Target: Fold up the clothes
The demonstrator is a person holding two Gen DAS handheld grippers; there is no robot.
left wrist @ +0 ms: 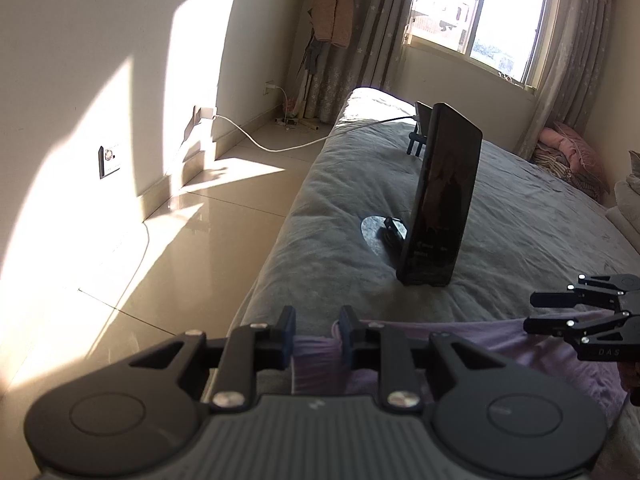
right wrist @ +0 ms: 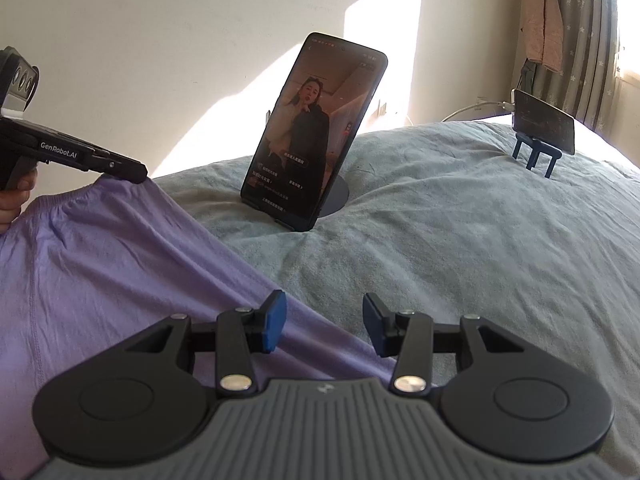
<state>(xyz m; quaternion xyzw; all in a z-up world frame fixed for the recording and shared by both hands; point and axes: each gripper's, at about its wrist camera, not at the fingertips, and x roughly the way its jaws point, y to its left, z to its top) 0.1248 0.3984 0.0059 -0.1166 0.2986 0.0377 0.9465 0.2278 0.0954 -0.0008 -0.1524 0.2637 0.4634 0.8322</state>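
Garment: one purple garment (right wrist: 120,264) lying on the near left of the grey bed (right wrist: 460,240).
Left tool (left wrist: 317,330): one, clamped on a gathered edge of the garment.
Right tool (right wrist: 325,320): one, jaws apart, gripping nothing, over the garment's right edge.
Phones: two on stands, a near one (right wrist: 316,132) and a far one (right wrist: 544,122).

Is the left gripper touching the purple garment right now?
Touching. The left wrist view shows the left gripper with bunched purple garment pinched between its fingers; the right wrist view shows its tip on the garment's edge.
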